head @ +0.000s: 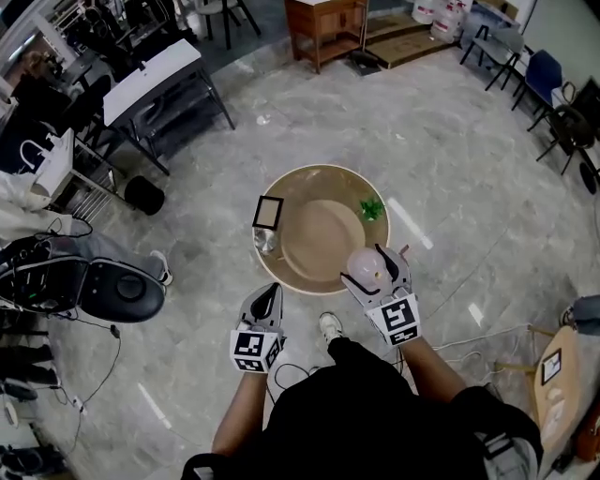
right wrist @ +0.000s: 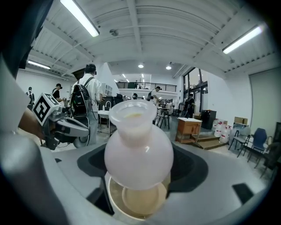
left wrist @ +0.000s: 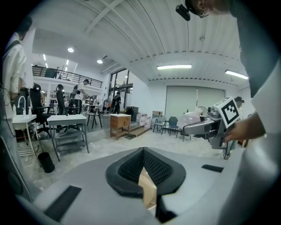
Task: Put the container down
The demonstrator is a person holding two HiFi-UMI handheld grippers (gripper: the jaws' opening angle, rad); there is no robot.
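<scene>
A frosted, pinkish-white, round-bellied container (head: 364, 268) hangs over the near rim of a round wooden table (head: 309, 173). My right gripper (head: 373, 258) is shut on it. In the right gripper view the container (right wrist: 138, 140) stands upright between the jaws of my right gripper (right wrist: 140, 172), open neck up, with the table (right wrist: 138, 201) below it. My left gripper (head: 266, 292) is just short of the table's near-left edge. It is shut with nothing in it. In the left gripper view its (left wrist: 142, 153) pads meet, and a sliver of the table (left wrist: 147, 190) shows beneath.
On the table are a small black picture frame (head: 267, 213), a clear glass (head: 267, 244) and a green item (head: 372, 208). Around it: a white desk (head: 150, 67), a wooden cabinet (head: 323, 23), chairs (head: 525, 66), a black base with cables (head: 117, 291), and a side table (head: 555, 375).
</scene>
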